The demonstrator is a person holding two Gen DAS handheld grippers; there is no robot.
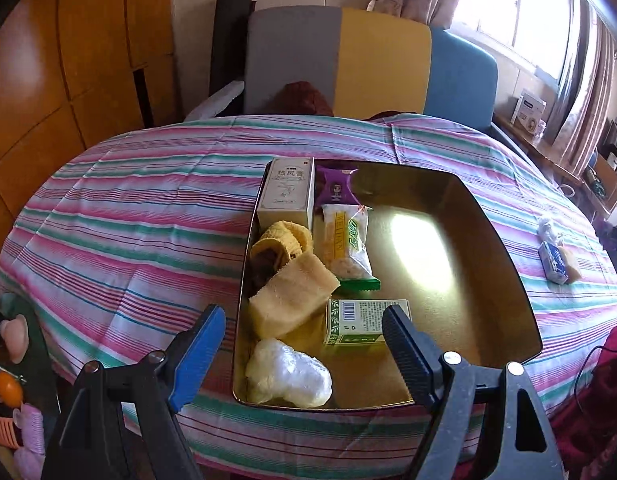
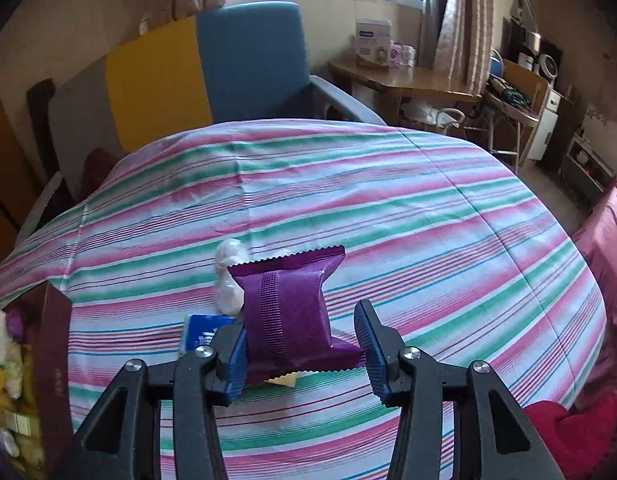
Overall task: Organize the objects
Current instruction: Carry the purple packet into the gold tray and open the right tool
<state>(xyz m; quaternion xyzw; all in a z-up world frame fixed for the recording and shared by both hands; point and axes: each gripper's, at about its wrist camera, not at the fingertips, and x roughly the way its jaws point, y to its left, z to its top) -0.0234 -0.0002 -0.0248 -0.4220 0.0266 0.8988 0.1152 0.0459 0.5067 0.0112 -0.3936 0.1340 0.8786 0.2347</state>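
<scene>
A gold metal tray (image 1: 508,248) lies on the striped tablecloth (image 1: 140,240). It holds a white box (image 1: 286,194), a purple packet (image 1: 335,188), a green-and-white snack packet (image 1: 346,246), a yellow towel (image 1: 288,280), a green box (image 1: 360,320) and a white plastic wad (image 1: 288,374). My left gripper (image 1: 304,314) hangs open and empty above the tray's near end. My right gripper (image 2: 302,320) is shut on another purple snack packet (image 2: 288,312), held upright above the cloth. Beneath it lie a blue tissue pack (image 2: 200,332), a white plastic wad (image 2: 228,276) and a yellow piece (image 2: 282,380).
A grey, yellow and blue chair (image 1: 348,60) stands behind the table. Pink clips and small items (image 1: 24,432) lie low at the left. A wooden desk (image 2: 408,80) with boxes is under the window. Red cloth (image 2: 568,432) hangs at the table's right edge.
</scene>
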